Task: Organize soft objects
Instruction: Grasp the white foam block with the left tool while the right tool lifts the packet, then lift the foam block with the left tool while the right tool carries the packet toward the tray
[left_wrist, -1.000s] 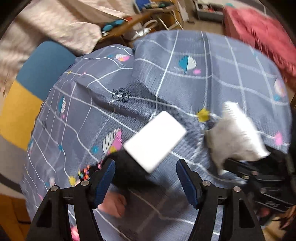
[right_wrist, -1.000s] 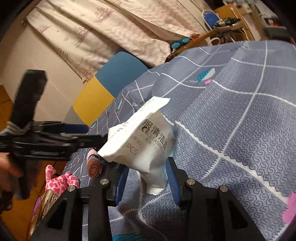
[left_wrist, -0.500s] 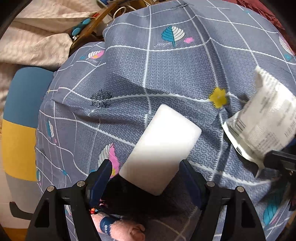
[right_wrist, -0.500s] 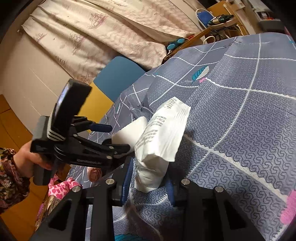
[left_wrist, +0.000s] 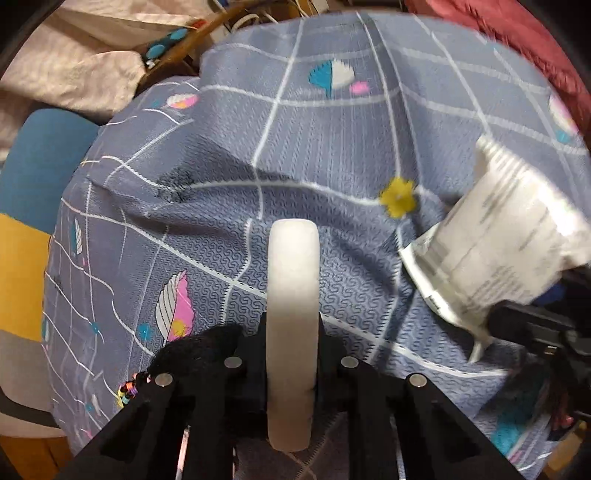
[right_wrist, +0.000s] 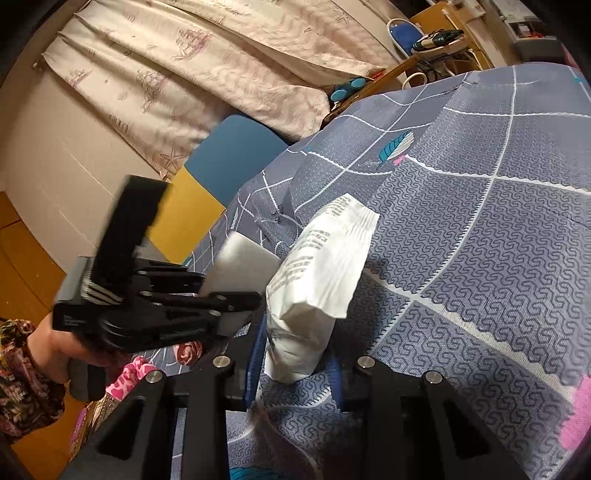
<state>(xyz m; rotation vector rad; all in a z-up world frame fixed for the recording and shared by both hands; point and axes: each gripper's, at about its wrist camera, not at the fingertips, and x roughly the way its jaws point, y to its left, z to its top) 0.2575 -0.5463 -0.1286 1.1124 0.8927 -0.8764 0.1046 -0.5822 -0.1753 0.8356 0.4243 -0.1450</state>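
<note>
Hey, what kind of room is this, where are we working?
Probably a lived-in bedroom or home room, not a lab. The work surface is a grey patterned bedsheet, ship-print curtains hang along the wall, and a cluttered wooden desk stands behind.

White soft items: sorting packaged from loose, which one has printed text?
The wipes pack in the right tongs; the sponge in the left tongs is plain.
</note>
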